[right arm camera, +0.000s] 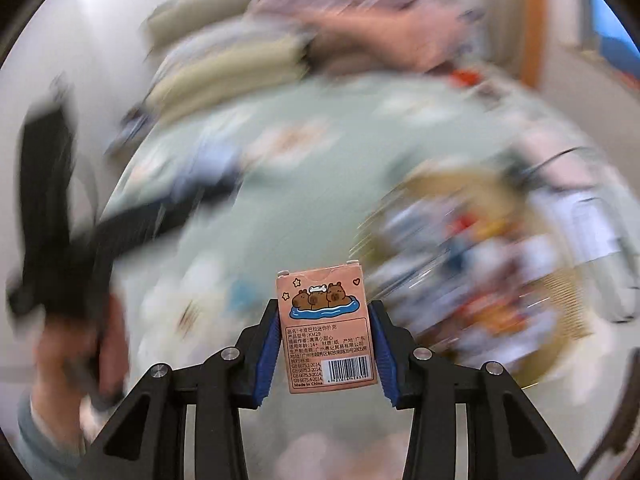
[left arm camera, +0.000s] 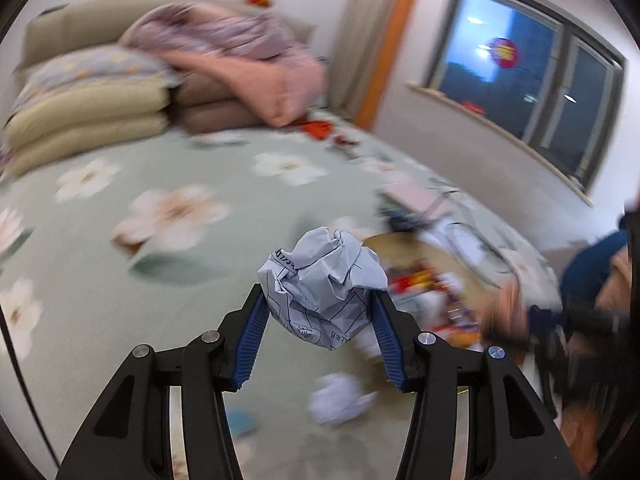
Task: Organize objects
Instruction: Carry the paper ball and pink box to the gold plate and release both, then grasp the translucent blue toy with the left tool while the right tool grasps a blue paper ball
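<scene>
Both loads are up off the bed [left arm camera: 100, 280]: left tool [left arm camera: 320, 312] clamped on a crumpled paper ball [left arm camera: 324, 280], right tool [right arm camera: 325, 334] clamped on a pink capybara card box [right arm camera: 328, 328], barcode facing us. Grip gently, paper crushes; carry level toward the cluttered basket [right arm camera: 560, 280], I'd say.

Bedspread [left arm camera: 100, 280]: pale green with large white flowers, covering the bed.
Pillows [left arm camera: 88, 120]: beige, stacked at the head of the bed, a blue flowered one on top.
Blanket [left arm camera: 248, 56]: pink and mauve, heaped beside the pillows.
Curtain [left arm camera: 376, 40]: beige and orange, left of the window.
Window [left arm camera: 528, 76]: dark-framed, set in the white wall.
</scene>
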